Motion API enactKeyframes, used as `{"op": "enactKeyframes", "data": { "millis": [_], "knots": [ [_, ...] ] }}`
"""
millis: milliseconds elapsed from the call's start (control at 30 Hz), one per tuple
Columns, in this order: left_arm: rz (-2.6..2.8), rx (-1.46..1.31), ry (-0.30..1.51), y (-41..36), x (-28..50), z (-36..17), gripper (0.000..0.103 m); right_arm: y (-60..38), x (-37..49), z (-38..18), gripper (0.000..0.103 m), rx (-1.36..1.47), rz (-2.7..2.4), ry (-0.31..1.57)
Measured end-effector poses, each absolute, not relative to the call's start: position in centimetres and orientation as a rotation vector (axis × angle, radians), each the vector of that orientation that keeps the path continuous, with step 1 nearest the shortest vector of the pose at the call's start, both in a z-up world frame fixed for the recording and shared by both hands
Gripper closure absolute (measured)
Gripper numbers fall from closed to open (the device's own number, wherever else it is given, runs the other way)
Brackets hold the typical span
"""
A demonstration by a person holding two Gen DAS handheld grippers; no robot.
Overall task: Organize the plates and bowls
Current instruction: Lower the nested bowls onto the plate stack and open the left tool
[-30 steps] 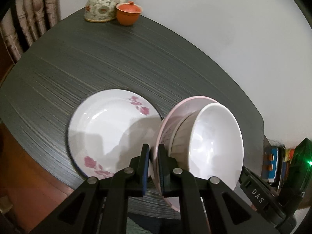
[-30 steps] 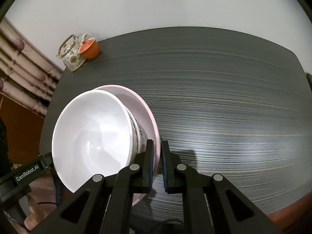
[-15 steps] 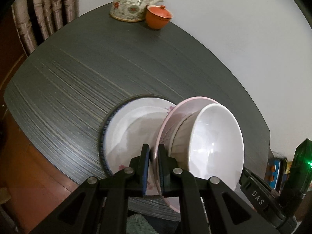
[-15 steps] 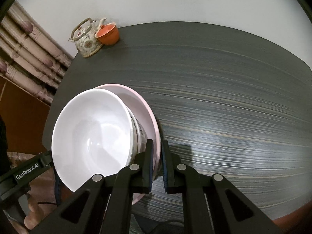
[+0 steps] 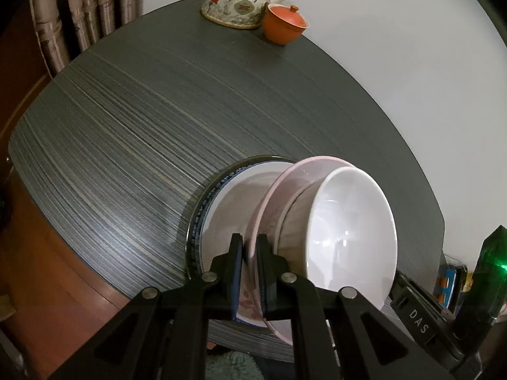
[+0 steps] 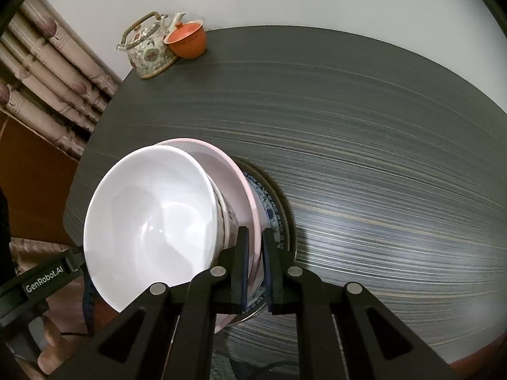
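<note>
Both tongs — left tongs (image 5: pixel 250 253) and right tongs (image 6: pixel 255 247) — are clenched on opposite edges of the pink plate (image 5: pixel 279 186), which carries a white bowl (image 6: pixel 149 218). The load hangs tilted just above the blue-rimmed plate (image 5: pixel 206 218) on the counter (image 5: pixel 158 126), well apart from the teapot (image 5: pixel 237 3). That tilt worries me — the bowl could slide off, or the pink plate could knock the blue-rimmed plate.

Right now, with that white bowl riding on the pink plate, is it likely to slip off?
Possibly. The white bowl looks glossy and merely rests on the pink plate, so tilting could slide it. Only the plate's rim is pinched, by the left gripper and right gripper. Both dishes look rigid, probably breakable.
</note>
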State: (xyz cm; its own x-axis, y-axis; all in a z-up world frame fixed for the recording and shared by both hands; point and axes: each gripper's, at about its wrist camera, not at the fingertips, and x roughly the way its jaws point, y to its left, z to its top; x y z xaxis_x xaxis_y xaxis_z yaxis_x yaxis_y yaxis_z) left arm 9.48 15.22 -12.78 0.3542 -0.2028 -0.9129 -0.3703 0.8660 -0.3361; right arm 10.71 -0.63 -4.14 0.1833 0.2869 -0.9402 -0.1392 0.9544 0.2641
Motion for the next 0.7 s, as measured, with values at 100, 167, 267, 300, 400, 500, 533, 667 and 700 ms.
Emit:
{"op": "enactKeyframes", "data": {
  "millis": [100, 167, 267, 300, 400, 500, 533, 667, 700],
  "knots": [
    [0.112, -0.541, 1.216, 15.51, 9.91, -12.85, 0.096, -0.41, 10.77, -4.3, 0.093, 0.128, 0.302, 1.353],
    [0.112, -0.535, 1.216, 15.4, 10.11, -12.87, 0.096, -0.45, 10.88, -4.36, 0.093, 0.132, 0.301, 1.353],
    [0.107, -0.529, 1.219, 15.38, 10.34, -13.0, 0.096, -0.59, 10.97, -4.45, 0.093, 0.14, 0.3, 1.356],
    [0.105, -0.53, 1.219, 15.51, 10.43, -13.05, 0.096, -0.59, 10.98, -4.49, 0.093, 0.142, 0.3, 1.357],
    [0.103, -0.528, 1.217, 15.6, 10.54, -13.17, 0.096, -0.53, 10.9, -4.58, 0.093, 0.139, 0.303, 1.362],
    [0.105, -0.521, 1.214, 15.5, 10.55, -13.1, 0.096, -0.62, 10.86, -4.64, 0.093, 0.143, 0.302, 1.365],
    [0.106, -0.52, 1.213, 15.37, 10.5, -13.06, 0.096, -0.65, 10.82, -4.69, 0.092, 0.146, 0.302, 1.367],
    [0.105, -0.514, 1.211, 15.19, 10.4, -13.06, 0.096, -0.64, 10.68, -4.74, 0.092, 0.152, 0.302, 1.373],
    [0.107, -0.514, 1.211, 15.14, 10.4, -13.11, 0.096, -0.63, 10.67, -4.76, 0.092, 0.152, 0.302, 1.374]
  ]
}}
